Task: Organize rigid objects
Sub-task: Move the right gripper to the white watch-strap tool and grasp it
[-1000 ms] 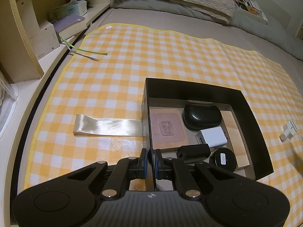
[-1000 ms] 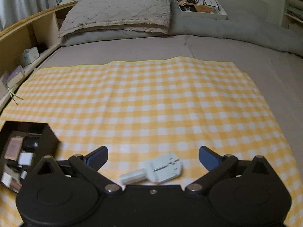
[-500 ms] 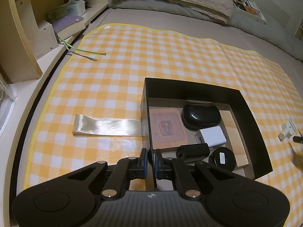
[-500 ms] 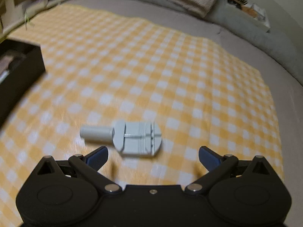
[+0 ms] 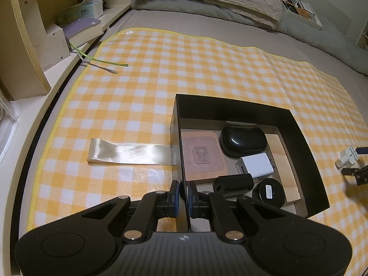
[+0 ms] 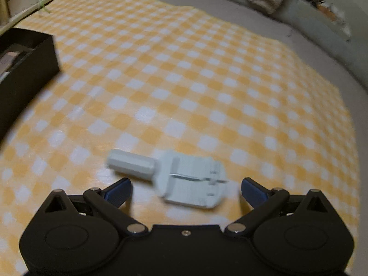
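The black box (image 5: 232, 108) sits on the checked cloth (image 5: 184, 64) and holds a brown pad (image 5: 202, 154), a black case (image 5: 243, 138), a white plug (image 5: 256, 166) and a round black thing (image 5: 269, 192). The left tool (image 5: 182, 194) is pressed together on the box's near wall. The right tool (image 6: 185, 191) is spread wide around the white gadget (image 6: 184, 177), which lies on the cloth, well apart from the box.

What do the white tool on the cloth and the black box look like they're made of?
White tool: likely molded plastic, matte, with ribbed faces and a uniform pale color, though blurred. Black box: probably cardboard, with thin, straight, matte walls; the left gripper pinches its near wall.
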Demonstrator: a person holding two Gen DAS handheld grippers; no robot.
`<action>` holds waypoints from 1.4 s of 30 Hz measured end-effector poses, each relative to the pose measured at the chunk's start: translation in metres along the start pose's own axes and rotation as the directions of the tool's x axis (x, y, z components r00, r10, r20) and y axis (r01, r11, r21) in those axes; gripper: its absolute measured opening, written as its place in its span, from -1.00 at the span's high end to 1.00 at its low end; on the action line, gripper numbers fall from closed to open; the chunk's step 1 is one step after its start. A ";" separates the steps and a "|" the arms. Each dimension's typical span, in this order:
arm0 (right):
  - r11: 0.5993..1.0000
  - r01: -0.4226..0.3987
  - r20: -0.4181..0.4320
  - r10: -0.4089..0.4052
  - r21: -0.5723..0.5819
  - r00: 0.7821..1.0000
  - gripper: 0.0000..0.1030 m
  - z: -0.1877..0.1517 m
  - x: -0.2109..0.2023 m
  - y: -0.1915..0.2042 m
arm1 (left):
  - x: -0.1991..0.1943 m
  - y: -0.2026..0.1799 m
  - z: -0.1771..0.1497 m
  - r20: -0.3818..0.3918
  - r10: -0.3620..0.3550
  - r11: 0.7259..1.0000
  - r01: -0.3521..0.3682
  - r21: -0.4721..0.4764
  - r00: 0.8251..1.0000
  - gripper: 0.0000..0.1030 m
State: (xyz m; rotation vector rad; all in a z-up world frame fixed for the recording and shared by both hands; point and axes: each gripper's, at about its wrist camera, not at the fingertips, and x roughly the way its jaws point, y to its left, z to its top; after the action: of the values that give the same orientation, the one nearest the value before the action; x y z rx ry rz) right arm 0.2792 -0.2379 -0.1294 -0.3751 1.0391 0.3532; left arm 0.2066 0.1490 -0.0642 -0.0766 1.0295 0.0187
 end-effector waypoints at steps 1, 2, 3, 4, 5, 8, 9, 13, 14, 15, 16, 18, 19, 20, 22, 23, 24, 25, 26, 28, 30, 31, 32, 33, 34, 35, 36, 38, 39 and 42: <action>1.000 -0.021 0.003 0.021 -0.008 1.000 -1.00 0.002 -0.001 0.004 | 0.000 0.000 0.000 -0.001 -0.002 1.000 0.002 -0.002 1.000 0.84; 0.999 -0.034 0.003 0.034 -0.016 0.999 -1.00 0.003 -0.003 0.008 | 0.001 0.000 0.000 -0.003 -0.004 1.000 0.004 -0.004 1.000 0.84; 0.998 -0.056 0.002 0.056 -0.022 0.998 -1.00 0.005 -0.005 0.012 | 0.001 0.000 0.000 -0.003 -0.003 1.000 0.003 -0.004 1.000 0.84; 0.997 -0.080 0.001 0.080 -0.021 0.997 -1.00 0.006 -0.006 0.014 | 0.001 0.000 0.000 -0.003 -0.002 1.000 0.002 -0.002 1.000 0.84; 0.994 -0.106 0.000 0.106 -0.017 0.994 -1.00 0.007 -0.008 0.017 | 0.001 0.000 0.000 -0.003 -0.001 1.000 0.001 0.000 1.000 0.84; 0.991 -0.132 0.011 0.132 -0.015 0.991 -1.00 0.009 -0.014 0.021 | 0.001 0.000 0.000 -0.002 -0.005 1.000 0.005 -0.004 1.000 0.83; 0.994 -0.109 0.020 0.110 -0.020 0.994 -1.00 0.009 -0.015 0.021 | 0.001 0.000 0.000 -0.002 -0.005 1.000 0.005 -0.004 1.000 0.83; 0.999 -0.051 0.010 0.051 -0.016 0.999 -1.00 0.009 -0.005 0.016 | 0.000 -0.001 0.000 -0.001 -0.007 1.000 0.007 -0.006 1.000 0.83; 0.998 -0.056 -0.003 0.056 -0.015 0.998 -1.00 0.009 -0.002 0.015 | 0.000 -0.001 0.000 -0.002 -0.007 1.000 0.007 -0.005 1.000 0.83; 0.998 -0.067 -0.016 0.067 -0.017 0.998 -1.00 0.009 -0.001 0.016 | 0.000 -0.001 0.000 -0.002 -0.007 1.000 0.007 -0.004 1.000 0.83; 0.996 -0.091 -0.022 0.091 -0.023 0.996 -1.00 0.009 -0.002 0.019 | -0.001 -0.001 -0.001 -0.003 -0.008 1.000 0.008 -0.004 1.000 0.83; 0.989 -0.141 -0.032 0.140 -0.038 0.990 -1.00 0.010 -0.006 0.026 | -0.002 0.000 -0.001 -0.003 -0.010 1.000 0.010 -0.006 1.000 0.83; 0.986 -0.158 -0.033 0.156 -0.048 0.987 -1.00 0.011 -0.008 0.029 | -0.002 -0.001 -0.002 -0.003 -0.011 1.000 0.011 -0.006 1.000 0.83; 0.985 -0.165 -0.030 0.164 -0.057 0.986 -1.00 0.010 -0.010 0.032 | -0.002 -0.001 -0.002 -0.003 -0.010 1.000 0.010 -0.005 1.000 0.83; 0.988 -0.140 -0.020 0.140 -0.057 0.990 -1.00 0.012 -0.010 0.035 | -0.002 -0.001 -0.002 -0.002 -0.010 1.000 0.010 -0.003 1.000 0.83; 0.991 -0.123 -0.019 0.122 -0.056 0.992 -1.00 0.014 -0.009 0.036 | -0.002 0.000 -0.002 -0.001 -0.010 1.000 0.010 -0.003 1.000 0.83; 0.993 -0.107 -0.018 0.106 -0.053 0.994 -0.99 0.015 -0.008 0.036 | -0.002 0.000 -0.002 -0.001 -0.010 1.000 0.010 -0.003 1.000 0.84; 0.995 -0.091 -0.018 0.091 -0.045 0.996 -0.94 0.016 -0.005 0.035 | -0.002 -0.001 -0.002 -0.001 -0.010 1.000 0.010 -0.003 1.000 0.84; 0.996 -0.081 -0.020 0.080 -0.036 0.997 -0.85 0.018 -0.003 0.033 | -0.002 0.000 -0.002 -0.001 -0.010 1.000 0.010 -0.003 1.000 0.83; 0.997 -0.072 -0.043 0.071 -0.029 0.997 -0.62 0.020 0.004 0.030 | -0.002 0.000 -0.002 -0.002 -0.011 1.000 0.011 -0.002 1.000 0.83; 0.996 -0.084 -0.048 0.083 -0.011 0.995 -0.58 0.022 0.007 0.027 | -0.002 0.000 -0.002 -0.002 -0.010 1.000 0.010 -0.004 1.000 0.84; 0.995 -0.095 -0.051 0.095 0.000 0.994 -0.47 0.023 0.007 0.026 | -0.002 0.000 -0.002 -0.002 -0.010 1.000 0.010 -0.002 1.000 0.84; 0.994 -0.105 -0.051 0.106 0.013 0.993 -0.43 0.023 0.006 0.026 | -0.003 0.000 -0.002 -0.002 -0.011 1.000 0.011 -0.003 1.000 0.84; 0.994 -0.106 -0.048 0.108 0.024 0.993 -0.31 0.023 0.006 0.026 | -0.002 0.000 -0.002 -0.002 -0.011 1.000 0.011 -0.003 1.000 0.84; 0.994 -0.108 -0.045 0.110 0.033 0.993 -0.27 0.022 0.005 0.025 | -0.002 -0.001 -0.002 -0.002 -0.010 1.000 0.010 -0.003 1.000 0.84; 0.994 -0.106 -0.041 0.108 0.042 0.993 -0.27 0.021 0.002 0.025 | -0.003 -0.001 -0.002 -0.002 -0.010 1.000 0.010 -0.002 1.000 0.84; 0.994 -0.097 -0.041 0.099 0.047 0.994 -0.27 0.021 0.001 0.024 | -0.003 0.000 -0.002 -0.001 -0.010 1.000 0.010 -0.002 1.000 0.84; 0.996 -0.077 -0.041 0.079 0.051 0.996 -0.27 0.019 -0.001 0.025 | -0.003 0.000 -0.002 -0.001 -0.010 1.000 0.010 -0.003 1.000 0.84; 0.996 -0.072 -0.039 0.074 0.054 0.996 -0.27 0.018 -0.003 0.025 | -0.003 -0.001 -0.002 -0.001 -0.009 1.000 0.009 -0.001 1.000 0.84; 0.996 -0.059 -0.020 0.060 0.068 0.998 -0.27 0.019 -0.012 0.025 | -0.003 -0.001 -0.002 -0.001 -0.008 1.000 0.008 -0.002 1.000 0.84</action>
State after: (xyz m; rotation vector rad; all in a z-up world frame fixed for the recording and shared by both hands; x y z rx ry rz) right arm 0.2765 -0.2084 -0.1138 -0.2882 1.0828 0.3669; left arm 0.2033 0.1484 -0.0628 -0.0828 1.0303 0.0122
